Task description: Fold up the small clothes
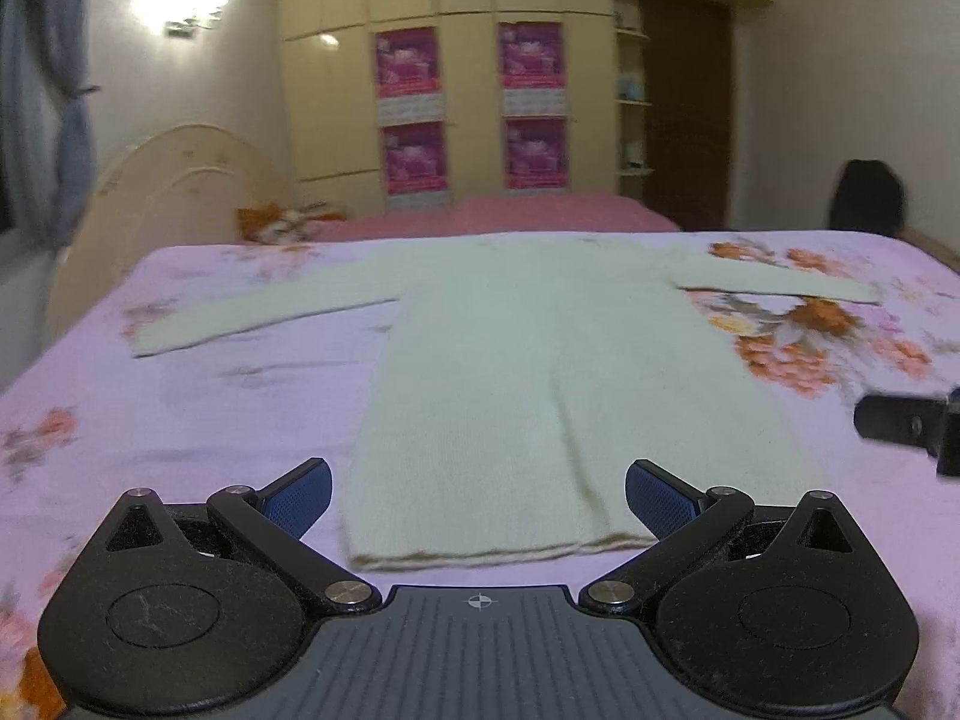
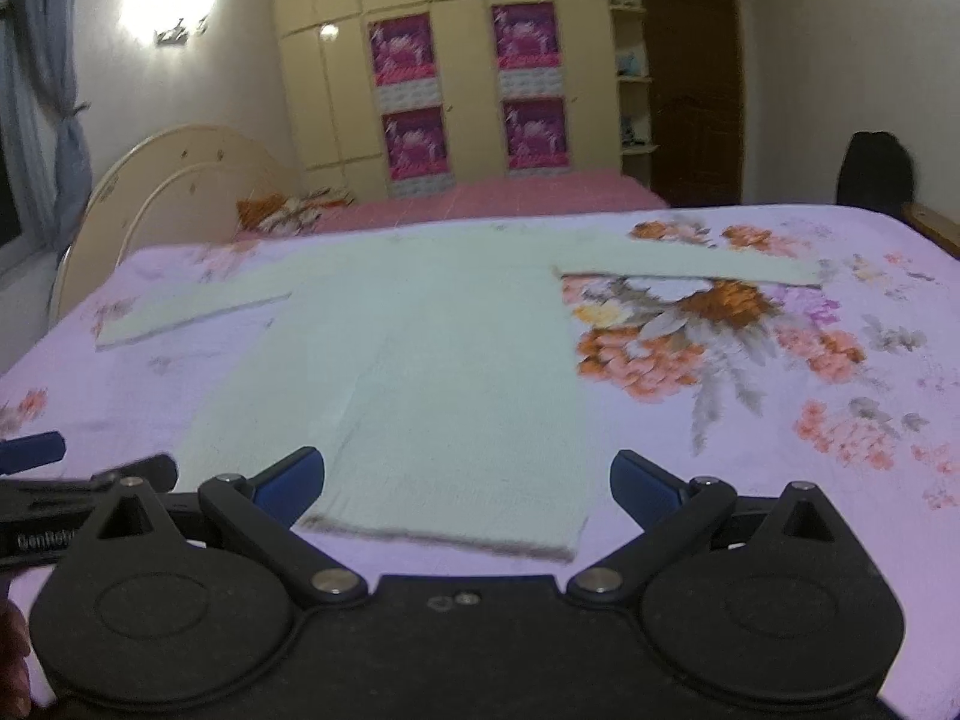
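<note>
A pale cream long-sleeved knit garment [image 1: 540, 372] lies flat on the bed with both sleeves spread out; it also shows in the right wrist view [image 2: 432, 372]. My left gripper [image 1: 478, 495] is open and empty, just short of the hem's left part. My right gripper [image 2: 468, 480] is open and empty, just short of the hem's right part. Part of the right gripper shows at the right edge of the left wrist view [image 1: 906, 426], and part of the left gripper at the left edge of the right wrist view [image 2: 72, 480].
The bed has a lilac floral sheet [image 1: 180, 408], also in the right wrist view [image 2: 750, 372]. Behind stand a second bed with a pink cover [image 1: 510, 213], a cream headboard [image 1: 168, 180], a wardrobe [image 1: 468, 90] and a dark chair [image 1: 867, 195].
</note>
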The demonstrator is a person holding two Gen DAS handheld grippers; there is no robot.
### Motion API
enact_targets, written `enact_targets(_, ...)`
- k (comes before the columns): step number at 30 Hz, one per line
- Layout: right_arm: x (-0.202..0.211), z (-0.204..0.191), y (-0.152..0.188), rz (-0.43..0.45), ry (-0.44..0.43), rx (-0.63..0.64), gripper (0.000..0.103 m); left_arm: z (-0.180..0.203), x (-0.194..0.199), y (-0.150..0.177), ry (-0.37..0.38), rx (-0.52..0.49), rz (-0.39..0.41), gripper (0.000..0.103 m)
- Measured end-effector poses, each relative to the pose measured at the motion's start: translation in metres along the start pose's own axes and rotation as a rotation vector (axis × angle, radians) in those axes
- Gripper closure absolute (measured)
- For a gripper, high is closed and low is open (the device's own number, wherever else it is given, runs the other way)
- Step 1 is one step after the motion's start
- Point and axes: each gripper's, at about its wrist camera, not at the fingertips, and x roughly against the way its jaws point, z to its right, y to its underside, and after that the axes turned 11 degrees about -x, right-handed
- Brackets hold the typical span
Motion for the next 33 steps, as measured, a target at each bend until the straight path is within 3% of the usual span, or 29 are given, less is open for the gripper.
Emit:
enact_targets(1, 0.000, 0.004, -0.003, 0.016, 0.006, -0.005, 0.003, -0.003, -0.006, -0.004, 0.030, 0.008, 0.001, 0.000)
enact_targets(4, -0.004, 0.017, -0.016, 0.071, 0.035, -0.021, 0.004, -0.014, -0.023, -0.016, 0.025, 0.063, 0.022, 0.000)
enact_targets(12, -0.053, 0.072, -0.079, 0.169, 0.107, -0.050, 0.006, -0.059, -0.088, -0.068, -0.103, 0.224, 0.197, 0.000)
enact_targets(15, -0.082, 0.102, -0.110, 0.211, 0.151, -0.082, 0.008, -0.066, -0.141, -0.086, -0.119, 0.188, 0.109, 0.000)
enact_targets(17, -0.107, 0.127, -0.130, 0.231, 0.177, -0.110, 0.011, -0.061, -0.175, -0.095, -0.196, 0.111, 0.060, 0.000)
enact_targets(18, -0.120, 0.139, -0.138, 0.236, 0.197, -0.124, 0.024, -0.059, -0.188, -0.097, -0.212, 0.092, 0.049, 0.000)
enact_targets(19, -0.137, 0.155, -0.148, 0.231, 0.219, -0.150, 0.058, -0.058, -0.202, -0.101, -0.225, 0.080, 0.030, 0.000)
enact_targets(20, -0.151, 0.170, -0.155, 0.216, 0.231, -0.190, 0.069, -0.059, -0.216, -0.102, -0.233, 0.084, 0.012, 0.000)
enact_targets(24, -0.203, 0.243, -0.174, 0.201, 0.255, -0.413, 0.063, -0.063, -0.248, -0.108, -0.233, 0.100, 0.006, 0.001)
enact_targets(26, -0.227, 0.281, -0.177, 0.199, 0.257, -0.550, 0.062, -0.062, -0.262, -0.110, -0.243, 0.087, -0.010, 0.020)
enact_targets(31, -0.275, 0.348, -0.173, 0.175, 0.249, -0.786, 0.061, -0.058, -0.290, -0.107, -0.224, 0.091, -0.057, 0.019)
enact_targets(33, -0.289, 0.364, -0.169, 0.162, 0.234, -0.851, 0.064, -0.056, -0.296, -0.105, -0.212, 0.099, -0.075, 0.013)
